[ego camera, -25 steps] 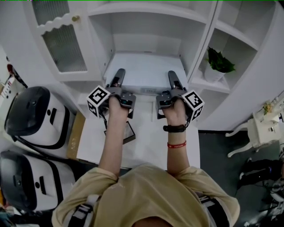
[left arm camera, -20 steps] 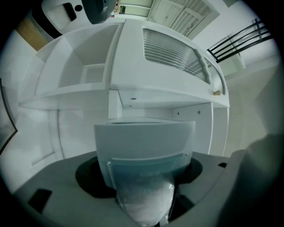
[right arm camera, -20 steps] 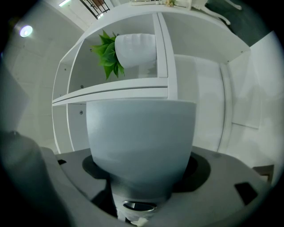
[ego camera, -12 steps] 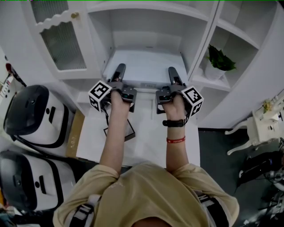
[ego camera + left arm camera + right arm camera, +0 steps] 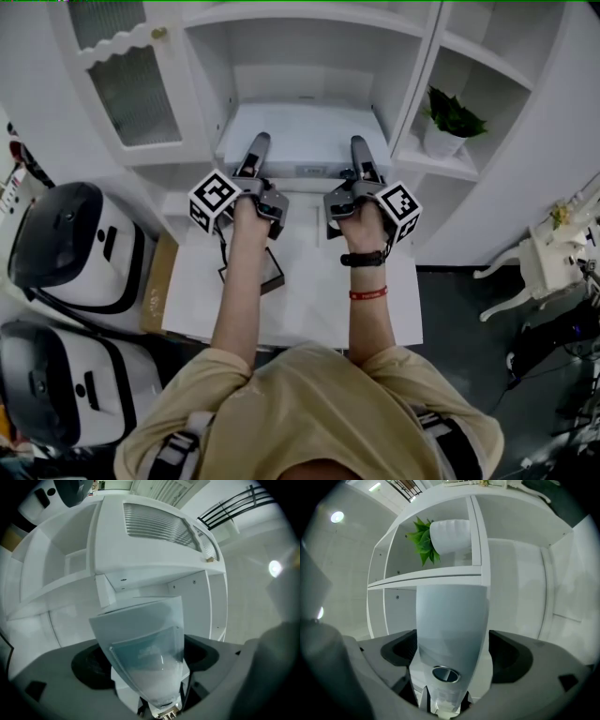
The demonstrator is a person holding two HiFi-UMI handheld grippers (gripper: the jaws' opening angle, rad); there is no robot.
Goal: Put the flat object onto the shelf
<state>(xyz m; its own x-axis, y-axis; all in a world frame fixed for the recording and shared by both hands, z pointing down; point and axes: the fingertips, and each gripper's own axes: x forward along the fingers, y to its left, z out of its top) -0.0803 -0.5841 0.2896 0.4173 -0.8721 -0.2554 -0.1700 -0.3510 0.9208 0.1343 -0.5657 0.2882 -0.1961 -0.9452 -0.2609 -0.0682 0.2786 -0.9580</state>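
Before one white shelf unit (image 5: 412,84), above one white table (image 5: 309,300) with two black-and-white units (image 5: 75,244) at its left, one flat white object (image 5: 300,136) lies face up in the middle compartment, its longer side running left to right and its near edge toward the person. Both the left gripper (image 5: 260,141) and the right gripper (image 5: 359,142) have just opened their jaws, which bracket that edge without clamping it. One potted plant (image 5: 448,120) stands on the shelf at right

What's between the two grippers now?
Head view: the flat board on the shelf; the left gripper and right gripper just opened, its edge between their jaws.
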